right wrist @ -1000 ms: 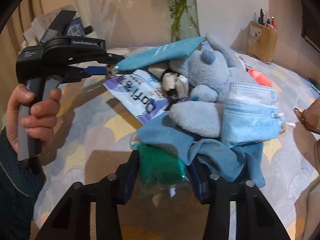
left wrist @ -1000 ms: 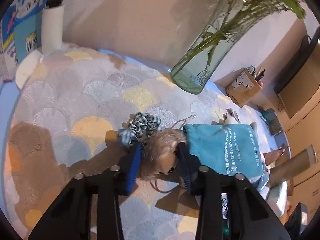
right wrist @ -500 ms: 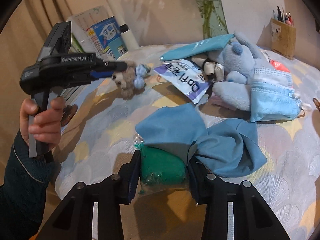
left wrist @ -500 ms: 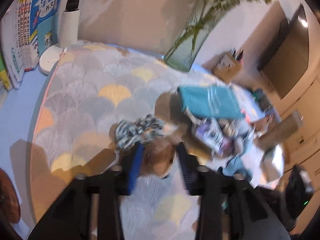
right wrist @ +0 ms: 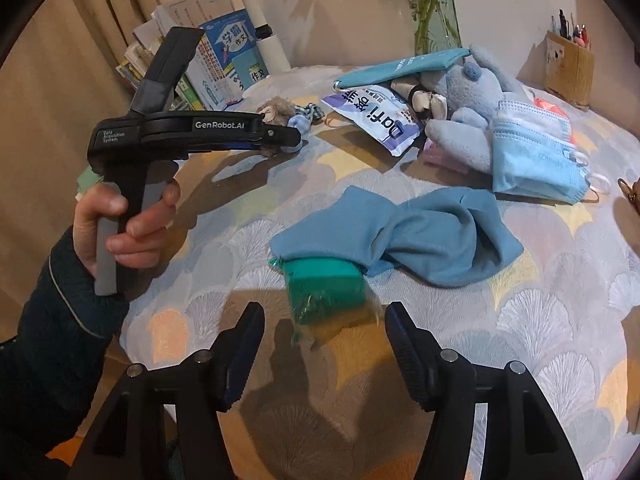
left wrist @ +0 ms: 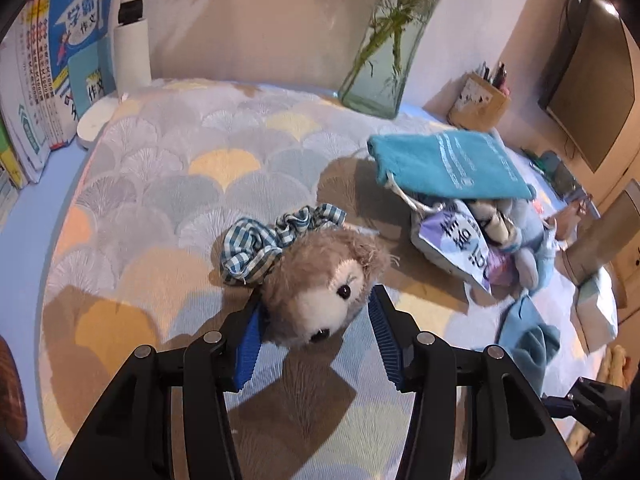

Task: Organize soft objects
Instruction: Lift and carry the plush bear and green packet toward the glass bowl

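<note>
Both claws have just been opening. The brown plush toy is released between the left gripper pads, jaws moderately parted. The green packet lies freed ahead of the wide right gripper. Both placements are judged complete.

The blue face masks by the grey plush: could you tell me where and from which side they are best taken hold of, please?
Probably the near right corner of the blue face masks. They lie as a flat stack leaning on the grey plush toy, so the far left side is blocked. That corner overhangs the patterned cloth with ear loops showing. Come in low from the front right with the right hand-held gripper and pinch across the stack's thin edge.
</note>
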Tool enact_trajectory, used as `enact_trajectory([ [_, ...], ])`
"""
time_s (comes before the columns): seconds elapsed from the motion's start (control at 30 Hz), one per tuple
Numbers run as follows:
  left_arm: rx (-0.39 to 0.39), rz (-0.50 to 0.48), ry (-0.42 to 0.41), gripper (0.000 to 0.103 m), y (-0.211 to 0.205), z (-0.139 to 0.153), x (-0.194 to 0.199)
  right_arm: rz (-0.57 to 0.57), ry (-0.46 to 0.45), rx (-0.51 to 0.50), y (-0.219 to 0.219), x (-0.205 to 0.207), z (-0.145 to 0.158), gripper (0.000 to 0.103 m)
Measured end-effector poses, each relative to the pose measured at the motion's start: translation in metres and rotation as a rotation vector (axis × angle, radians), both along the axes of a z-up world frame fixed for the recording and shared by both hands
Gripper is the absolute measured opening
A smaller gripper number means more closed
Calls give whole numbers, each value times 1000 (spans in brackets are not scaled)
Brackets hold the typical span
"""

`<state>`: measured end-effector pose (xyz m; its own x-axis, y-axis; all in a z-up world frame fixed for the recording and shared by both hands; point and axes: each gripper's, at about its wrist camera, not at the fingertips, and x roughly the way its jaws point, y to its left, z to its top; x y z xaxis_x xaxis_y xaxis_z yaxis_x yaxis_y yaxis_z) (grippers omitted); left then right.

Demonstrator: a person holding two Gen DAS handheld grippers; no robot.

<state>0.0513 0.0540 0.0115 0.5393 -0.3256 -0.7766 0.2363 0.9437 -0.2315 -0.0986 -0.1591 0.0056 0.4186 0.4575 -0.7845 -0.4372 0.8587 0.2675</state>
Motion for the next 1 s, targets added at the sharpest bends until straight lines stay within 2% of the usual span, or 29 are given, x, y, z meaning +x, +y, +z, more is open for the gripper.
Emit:
enact_trajectory([
  [0.03,-4,3,-7,43,1,-1,0,0,-9,-18,5,3,-1,61],
  [0.2,-16,-2,-41,38,0,2,-4,-8,-47,-84,24,13,-2,61],
  [0.23,-23,-1,-47,38,2,3,-5,-5,-51,-100,29,15,-2,58],
  [0.27,-32,2,-50,38,3,3,-5,6,-54,-115,34,17,-1,43],
  [0.3,-38,10,-50,38,4,3,-4,11,-53,-119,37,19,-1,40],
  [0.37,-58,21,-48,38,7,3,-4,-1,-32,-86,37,24,2,40],
  [0.4,-71,22,-47,38,9,3,-4,-6,-11,-38,33,27,4,40],
  [0.57,-75,10,-48,38,7,3,-6,39,156,394,-7,36,16,40],
  [0.67,-62,12,-59,38,6,5,-8,69,305,513,-17,40,1,40],
  [0.77,-89,6,-55,38,9,7,-12,76,278,463,-15,31,0,40],
  [0.83,-90,9,-64,38,9,11,-16,116,267,538,-19,23,9,40],
  [0.9,-89,8,-86,38,8,17,-22,117,186,573,-31,17,29,40],
  [1.0,-93,-8,-119,38,2,31,-32,87,39,530,-39,13,56,40],
])
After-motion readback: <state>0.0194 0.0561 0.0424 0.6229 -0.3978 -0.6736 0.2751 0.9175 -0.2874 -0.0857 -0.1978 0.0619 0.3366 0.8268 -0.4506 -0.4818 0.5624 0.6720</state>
